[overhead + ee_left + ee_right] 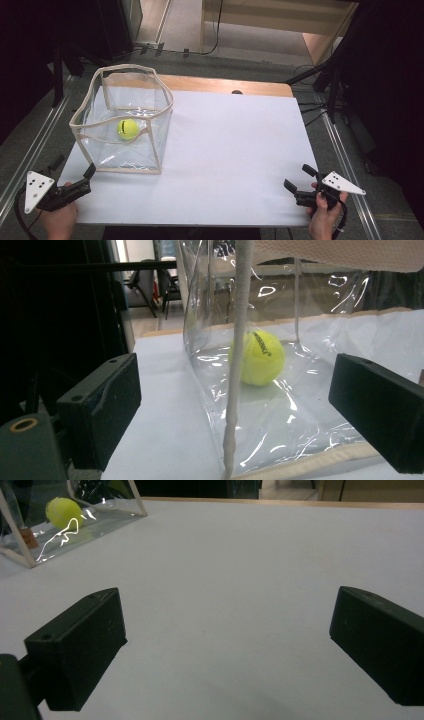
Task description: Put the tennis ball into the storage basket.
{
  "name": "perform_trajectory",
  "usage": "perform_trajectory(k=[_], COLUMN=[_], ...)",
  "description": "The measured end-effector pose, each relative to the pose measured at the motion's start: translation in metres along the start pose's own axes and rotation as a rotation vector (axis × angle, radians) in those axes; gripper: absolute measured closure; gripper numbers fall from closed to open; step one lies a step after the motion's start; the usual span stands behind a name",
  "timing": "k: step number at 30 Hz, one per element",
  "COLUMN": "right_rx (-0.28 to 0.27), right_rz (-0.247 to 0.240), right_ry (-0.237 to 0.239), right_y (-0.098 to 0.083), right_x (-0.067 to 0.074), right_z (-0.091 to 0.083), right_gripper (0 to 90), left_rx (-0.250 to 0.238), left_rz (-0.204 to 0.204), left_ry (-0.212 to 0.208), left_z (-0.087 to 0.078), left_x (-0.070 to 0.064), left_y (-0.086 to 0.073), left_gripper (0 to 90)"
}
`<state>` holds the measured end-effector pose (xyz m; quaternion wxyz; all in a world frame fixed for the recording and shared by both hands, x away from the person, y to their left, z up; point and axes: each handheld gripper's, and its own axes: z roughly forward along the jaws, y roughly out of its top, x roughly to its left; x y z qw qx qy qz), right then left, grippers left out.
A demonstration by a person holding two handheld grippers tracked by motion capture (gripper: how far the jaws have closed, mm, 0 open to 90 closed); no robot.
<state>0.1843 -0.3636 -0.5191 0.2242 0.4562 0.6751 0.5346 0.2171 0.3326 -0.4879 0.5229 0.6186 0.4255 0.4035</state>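
White sheeting covers the worktop [225, 150], with dark racks and cables around it. A clear plastic bag [125, 145] with cream fabric trim stands open at the far left, and a yellow tennis ball [128, 129] rests on its floor, near the middle. The left tool [86, 179] sits just beside the bag's near corner, jaws spread wide and empty; in the left gripper view the trimmed corner seam [235, 390] rises between them with the ball behind it. The right tool [299, 184] hovers well apart at the near right edge, jaws also wide open and holding nothing.

The bag looks light, floppy and slick, so its film would likely crumple or slip; the stitched trim at rim or corner seems the firmer hold. The ball is light, slightly springy and prone to roll, best pinched across its middle.
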Motion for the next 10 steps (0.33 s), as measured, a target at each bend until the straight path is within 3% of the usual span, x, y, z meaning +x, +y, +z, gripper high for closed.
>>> perform_trajectory(k=[5, 7, 10], right_rx=[-0.029, -0.053, -0.059], right_rz=[0.007, 0.039, 0.049], right_ry=[-0.008, -0.016, -0.02], right_y=[-0.0026, -0.0038, -0.0045], right_x=[-0.0009, -0.0032, -0.004], right_z=[-0.0029, -0.0056, -0.0057], right_gripper=[0.5, 0.5, 0.5], left_rx=[-0.013, -0.013, -0.008], left_rz=[-0.007, -0.001, -0.001], left_ry=[0.001, -0.001, 0.005], left_z=[-0.0015, -0.001, -0.0004], left_x=[0.0008, 0.0003, 0.0002], left_y=[-0.0006, -0.0006, -0.0004], left_gripper=[6.9, 6.9, 6.9])
